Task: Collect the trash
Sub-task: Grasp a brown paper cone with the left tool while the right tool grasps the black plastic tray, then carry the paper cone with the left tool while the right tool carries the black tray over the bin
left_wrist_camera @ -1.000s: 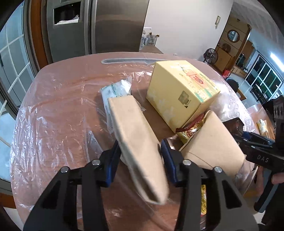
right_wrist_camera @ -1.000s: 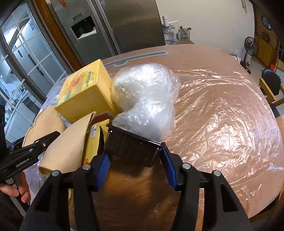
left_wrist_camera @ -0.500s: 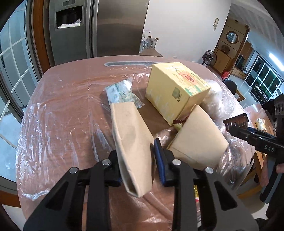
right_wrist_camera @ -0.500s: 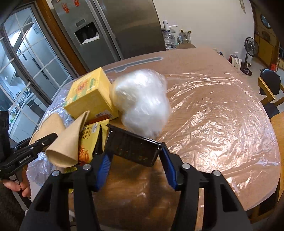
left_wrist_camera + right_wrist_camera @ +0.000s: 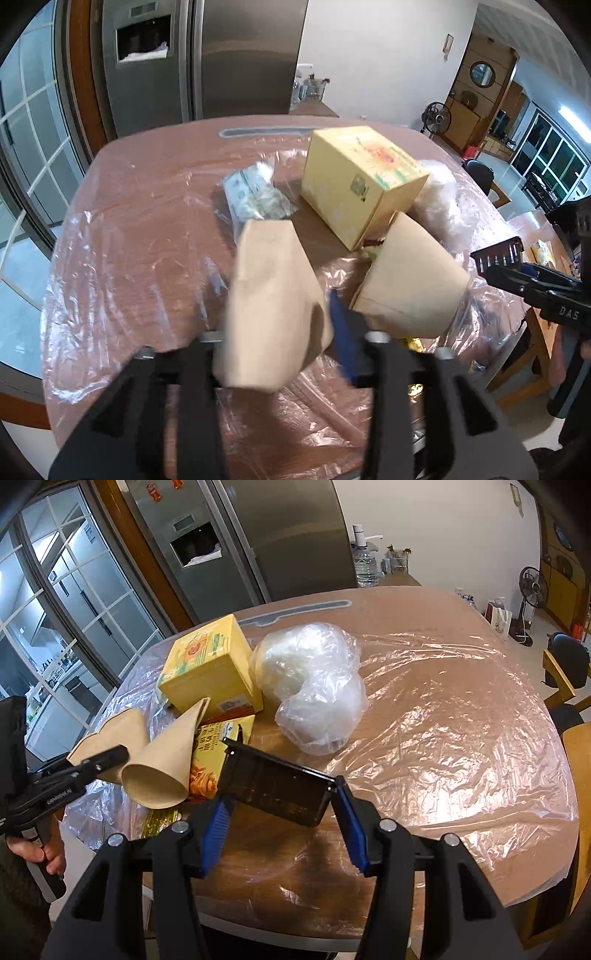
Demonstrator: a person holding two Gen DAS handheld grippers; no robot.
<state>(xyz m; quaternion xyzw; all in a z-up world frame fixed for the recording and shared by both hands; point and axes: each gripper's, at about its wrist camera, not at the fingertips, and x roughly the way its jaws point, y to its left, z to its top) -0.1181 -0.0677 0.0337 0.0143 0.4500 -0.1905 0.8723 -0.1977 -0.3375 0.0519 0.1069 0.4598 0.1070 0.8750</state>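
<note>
My left gripper (image 5: 280, 325) has a brown paper cup (image 5: 273, 295) between its jaws, lifted off the table. The jaws are opening, and the cup still fills the gap and touches the blue pad. From the right wrist view the left gripper (image 5: 110, 755) sits at the left edge with that cup (image 5: 114, 727). My right gripper (image 5: 280, 805) is shut on a black plastic tray (image 5: 273, 786), also seen as the tray (image 5: 498, 254) at the right. A second brown paper cup (image 5: 410, 284) lies on its side beside a yellow box (image 5: 362, 181).
A crumpled clear plastic bag (image 5: 314, 679) lies right of the yellow box (image 5: 210, 668). A yellow snack packet (image 5: 218, 746) sticks out under the lying cup (image 5: 166, 760). A green-white wrapper (image 5: 255, 192) lies behind. Plastic film covers the round table (image 5: 461, 738). A chair (image 5: 569, 664) stands at the right.
The left jaws pinched the cup flat half a second ago and have since widened, so the cup looks rounder. Both grippers drew back slightly. The right still holds the black tray.
</note>
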